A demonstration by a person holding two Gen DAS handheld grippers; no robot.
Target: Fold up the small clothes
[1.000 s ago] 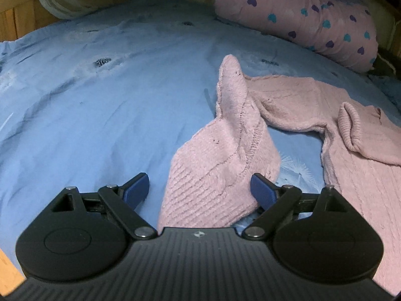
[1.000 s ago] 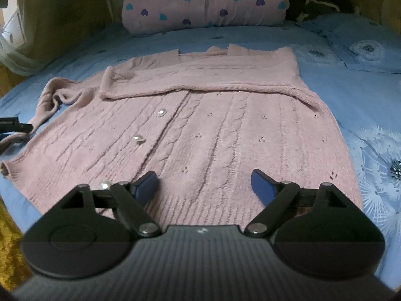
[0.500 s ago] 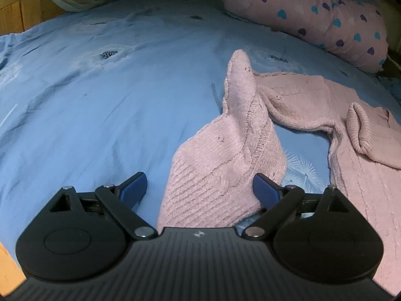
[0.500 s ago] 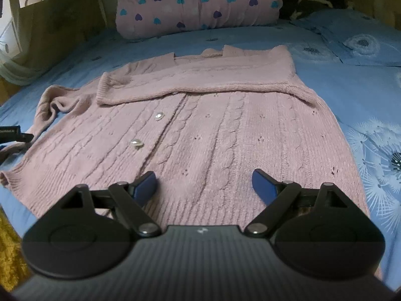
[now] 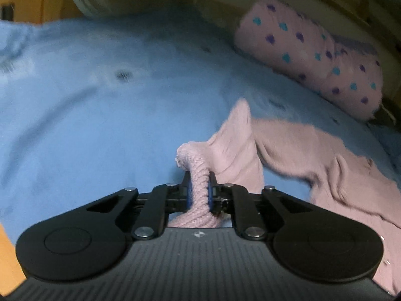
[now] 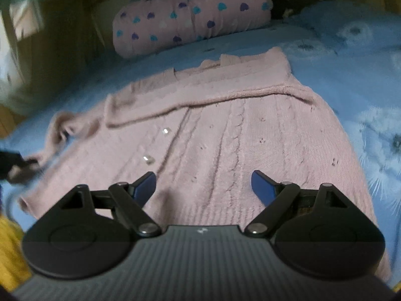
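Note:
A pink knitted cardigan (image 6: 225, 135) lies buttons-up on the blue bed, one sleeve folded across its chest. My left gripper (image 5: 199, 193) is shut on the ribbed cuff of the other sleeve (image 5: 198, 183) and holds it lifted off the sheet; the sleeve (image 5: 288, 140) trails right toward the cardigan body. My right gripper (image 6: 204, 184) is open and empty, hovering over the cardigan's lower hem. The left gripper shows blurred at the left edge of the right wrist view (image 6: 12, 168).
A pink bolster pillow with hearts (image 6: 190, 17) lies at the head of the bed; it also shows in the left wrist view (image 5: 313, 55). The blue sheet (image 5: 87, 125) spreads left of the sleeve. A wooden bed frame (image 5: 7, 255) edges the mattress.
My left gripper has shut on the sleeve cuff and lifted it; it was open around the cuff before. My right gripper stays open over the hem.

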